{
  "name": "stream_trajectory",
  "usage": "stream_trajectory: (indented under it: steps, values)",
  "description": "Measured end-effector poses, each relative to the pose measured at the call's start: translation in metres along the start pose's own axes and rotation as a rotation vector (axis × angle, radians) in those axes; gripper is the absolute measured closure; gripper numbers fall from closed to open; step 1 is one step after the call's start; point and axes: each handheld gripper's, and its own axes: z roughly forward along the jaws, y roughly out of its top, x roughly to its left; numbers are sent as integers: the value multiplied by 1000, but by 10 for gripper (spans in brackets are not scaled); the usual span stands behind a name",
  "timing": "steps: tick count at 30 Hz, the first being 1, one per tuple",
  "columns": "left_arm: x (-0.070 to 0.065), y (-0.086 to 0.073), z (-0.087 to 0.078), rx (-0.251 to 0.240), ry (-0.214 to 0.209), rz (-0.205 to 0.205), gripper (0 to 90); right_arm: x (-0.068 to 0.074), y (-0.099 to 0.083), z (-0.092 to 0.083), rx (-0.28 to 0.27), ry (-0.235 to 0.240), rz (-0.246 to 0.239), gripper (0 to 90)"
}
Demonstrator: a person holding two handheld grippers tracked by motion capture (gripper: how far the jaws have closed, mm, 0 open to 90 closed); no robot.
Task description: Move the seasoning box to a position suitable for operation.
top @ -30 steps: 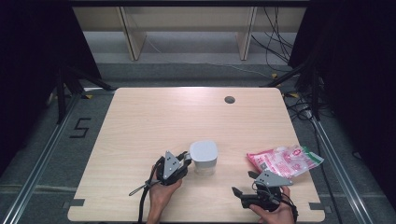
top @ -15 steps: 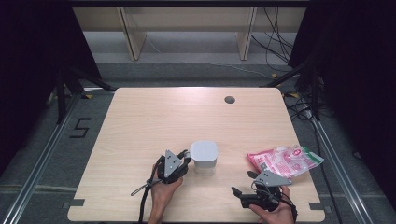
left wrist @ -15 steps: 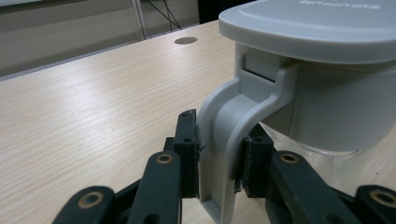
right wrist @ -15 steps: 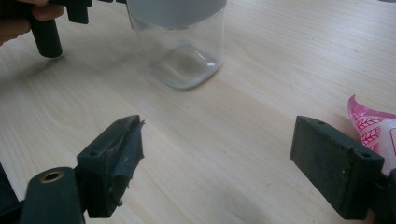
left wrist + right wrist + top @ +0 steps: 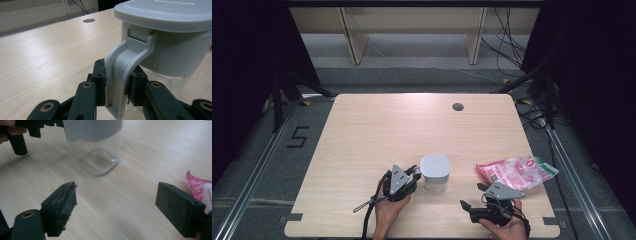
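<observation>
Grey-lidded clear plastic canister [image 5: 435, 172] is sitting at lower centre of the wooden table [image 5: 377, 130]. Left gripper [image 5: 116, 86] is clamping its lid latch [image 5: 126, 67]; right gripper [image 5: 116, 206] is gaping empty nearby. Pulling sideways could tip the canister.

Table [image 5: 377, 125]: pale wood-grain top, smooth, with a soft sheen under the lights. Container [image 5: 96, 157]: clear glossy plastic body, see-through to the base. Its lid [image 5: 165, 13] and latch [image 5: 125, 67] were matt grey plastic, smooth. Left gripper [image 5: 116, 85]: black matt plastic links with brass-coloured rivets; pads [image 5: 100, 82] looked rubbery, edges frayed and rough. Right gripper [image 5: 117, 207]: same black finish, one pad worn and scuffed. Packet [image 5: 517, 172]: glossy pink-and-white printed film, crinkled.
</observation>
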Motion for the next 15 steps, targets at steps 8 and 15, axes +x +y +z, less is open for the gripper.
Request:
stream_trajectory:
  steps: [8,15]
  values:
    - [1,0,0,8,-24,-34,662,0,-1,-2,9,-7,37,178]
    - [2,4,-9,11,-50,-93,466,0,-1,-3,8,-6,35,178]
